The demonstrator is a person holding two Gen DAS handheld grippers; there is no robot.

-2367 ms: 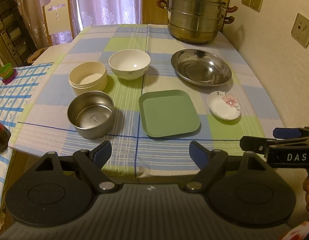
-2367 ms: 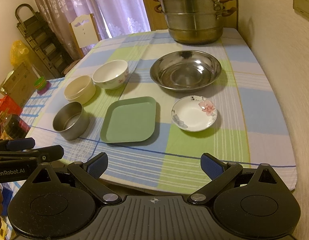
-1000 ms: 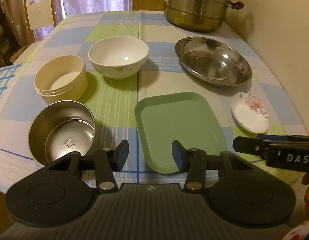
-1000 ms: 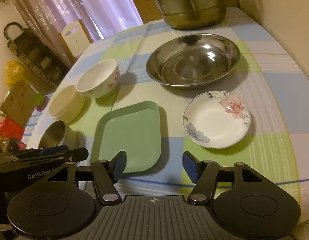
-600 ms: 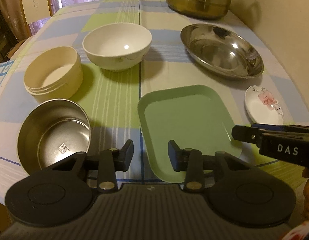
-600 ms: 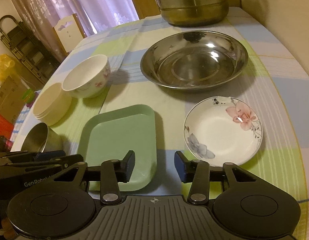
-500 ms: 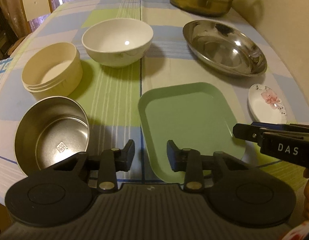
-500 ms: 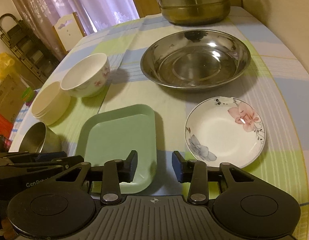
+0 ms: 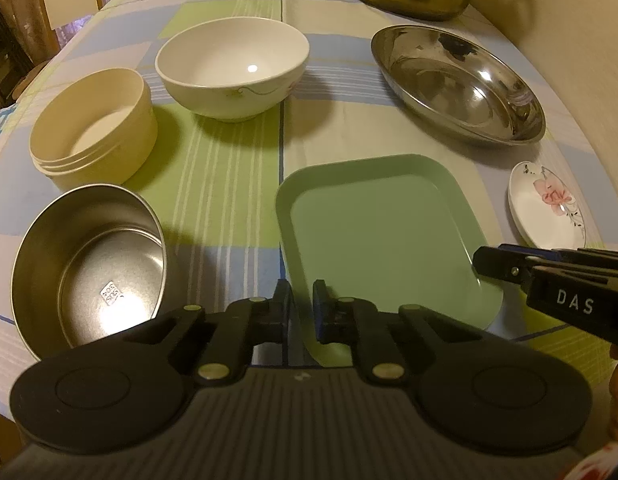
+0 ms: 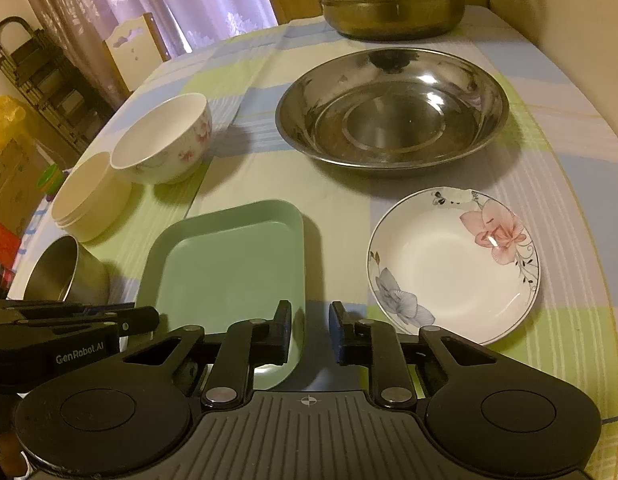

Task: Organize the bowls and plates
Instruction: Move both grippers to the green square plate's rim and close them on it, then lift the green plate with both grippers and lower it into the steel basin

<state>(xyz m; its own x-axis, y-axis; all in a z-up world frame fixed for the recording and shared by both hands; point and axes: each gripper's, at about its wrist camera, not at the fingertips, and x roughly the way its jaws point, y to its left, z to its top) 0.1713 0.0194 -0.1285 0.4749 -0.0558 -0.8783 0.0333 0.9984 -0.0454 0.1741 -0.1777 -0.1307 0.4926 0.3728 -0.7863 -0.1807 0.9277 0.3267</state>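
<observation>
On the left of the worktop (image 9: 229,184), which is covered by a checked cloth, a steel bowl (image 9: 89,268) sits nearest the edge, with a cream round container (image 9: 93,128) just behind it. Further back and a little to the right stands a white bowl (image 9: 233,68) with a faint floral pattern.

The left gripper (image 9: 301,312) sits at the near left rim of the green square plate (image 9: 381,232). Its fingers (image 9: 281,308) are nearly together with the plate's edge in the narrow gap; whether they actually pinch it cannot be told.

The green plate lies flat at the middle of the worktop. The right gripper (image 10: 309,328) is at the plate's near right corner, fingers (image 10: 283,332) apart, one over the plate's rim and the other over the cloth.

Behind and to the right, a wide steel dish (image 10: 393,108) rests in front of a large steamer pot (image 10: 393,4). Nearer, just right of the green plate, lies a small floral plate (image 10: 453,264).
</observation>
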